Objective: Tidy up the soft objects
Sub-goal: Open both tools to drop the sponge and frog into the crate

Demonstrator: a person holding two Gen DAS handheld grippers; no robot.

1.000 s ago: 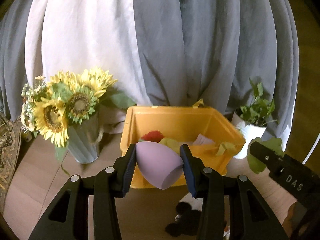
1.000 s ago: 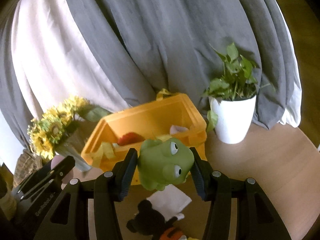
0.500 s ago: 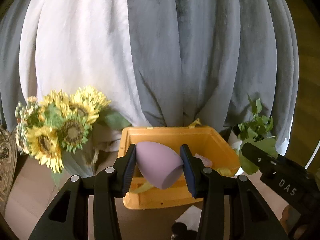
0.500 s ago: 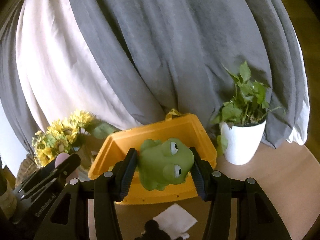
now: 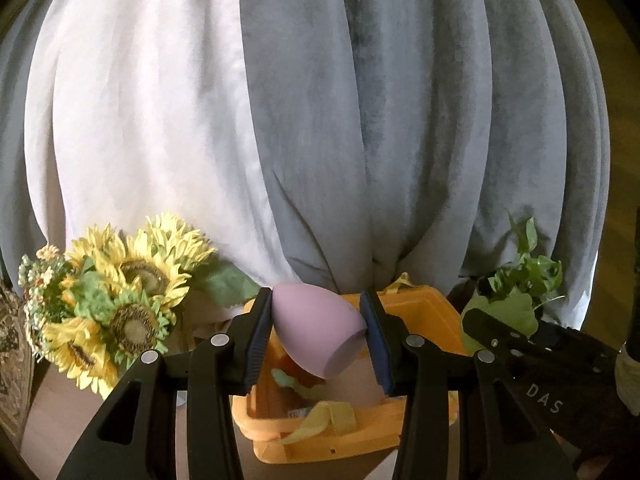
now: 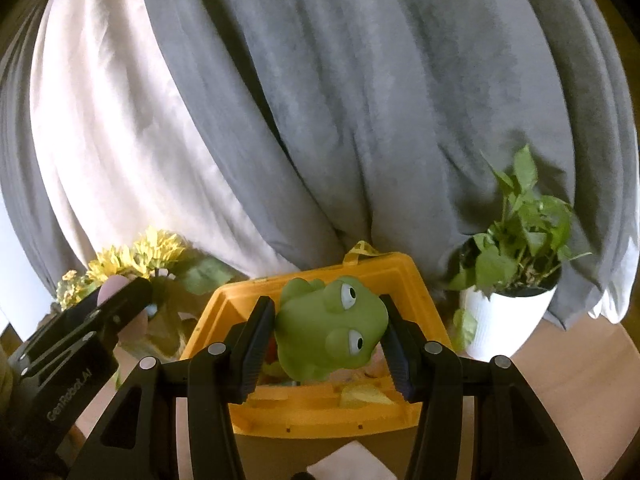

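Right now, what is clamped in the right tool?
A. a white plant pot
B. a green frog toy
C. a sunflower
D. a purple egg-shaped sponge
B: in the right wrist view the right tool has its pads pressed on either side of the green frog toy, above the yellow bin.

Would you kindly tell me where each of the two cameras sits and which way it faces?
Left wrist: on the left gripper, looking along its fingers at the purple egg-shaped toy it clamps, the orange bin and curtain beyond.
Right wrist: on the right gripper, looking past the green frog toy it clamps.
Shared: bin, sunflowers, potted plant; each sees the other gripper.
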